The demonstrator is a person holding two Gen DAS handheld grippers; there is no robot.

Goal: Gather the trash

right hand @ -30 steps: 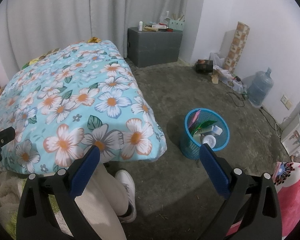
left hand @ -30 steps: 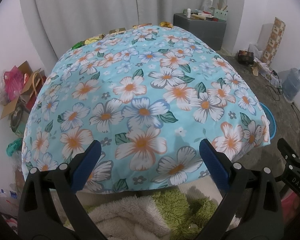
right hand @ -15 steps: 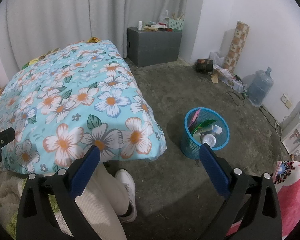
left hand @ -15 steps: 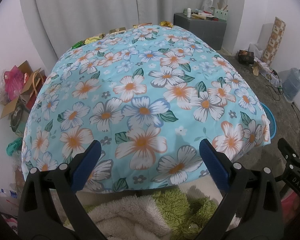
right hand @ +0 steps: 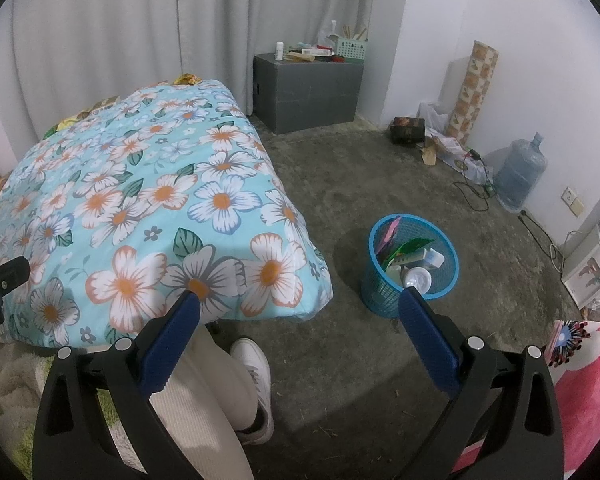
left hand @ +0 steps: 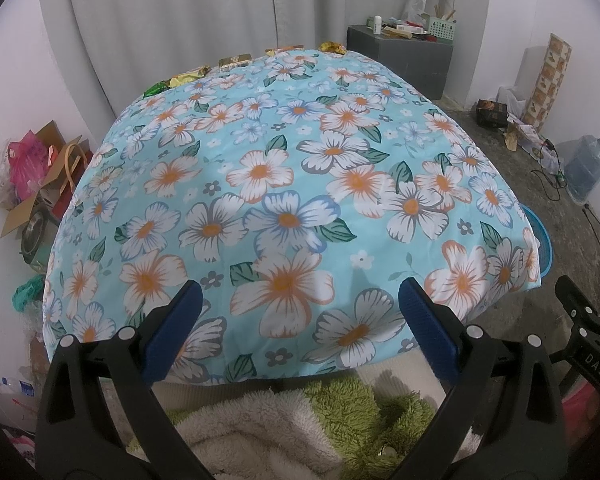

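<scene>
My left claw is spread wide, nothing between the blue pads, held low and level at the near edge of the desk. Below it, fluffy green-and-cream fabric on my lap. My right claw is spread wide too, empty, held off the desk's right corner and tilted down toward the floor. Its left pad sits over the cloth edge in view, right pad over the bin's near rim; can't tell contact, looks like air. Part of the right claw shows at the left view's right edge, part of the left claw at the right view's left edge, so they're side by side and apart.

Under the right claw: my leg in cream trousers, white shoe on the floor. Pink cushion at lower right.

Blue mesh bin stands on the floor just right of the desk corner, holding wrappers, a small bottle and a cup.

Desk is covered by a floral cloth, bare in the middle. Trash sits only at the far edge by the curtain: green wrapper, yellow wrapper, small box, orange pack, gold wrapper.

Further: grey cabinet with clutter on top, water jug by the right wall, cardboard boxes on the left.
</scene>
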